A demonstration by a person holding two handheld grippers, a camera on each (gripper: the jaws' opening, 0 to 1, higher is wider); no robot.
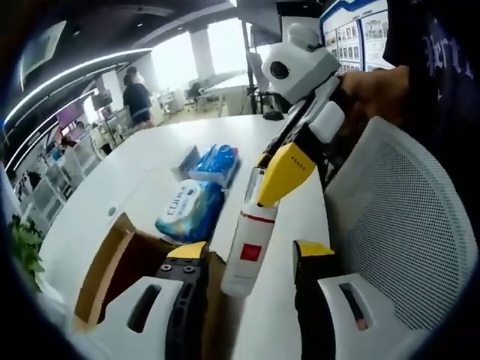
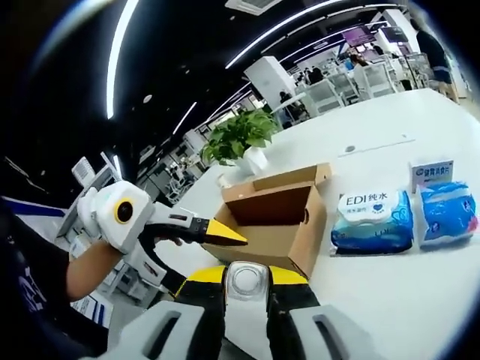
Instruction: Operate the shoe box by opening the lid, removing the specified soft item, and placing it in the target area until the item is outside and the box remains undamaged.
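Note:
A white bottle (image 1: pixel 244 251) with a red band and red label hangs upright over the white table (image 1: pixel 150 172), with my right gripper (image 1: pixel 279 178) shut on its top from the right. In the right gripper view the bottle's round end (image 2: pixel 246 280) sits between the yellow-tipped jaws of that gripper (image 2: pixel 246 289). My left gripper (image 1: pixel 249 296) is open, its jaws wide apart on either side of the bottle's lower end. The brown shoe box (image 1: pixel 112 262) (image 2: pixel 277 217) stands open, lid flap (image 2: pixel 292 178) up, with the left gripper (image 2: pixel 229 234) at its near corner.
Two blue wet-wipe packs (image 1: pixel 191 210) (image 1: pixel 217 161) lie past the box; they lie right of it (image 2: pixel 375 221) (image 2: pixel 448 214) in the right gripper view. A white mesh chair (image 1: pixel 405 225) stands at the table's edge. A potted plant (image 2: pixel 240 135) stands behind the box.

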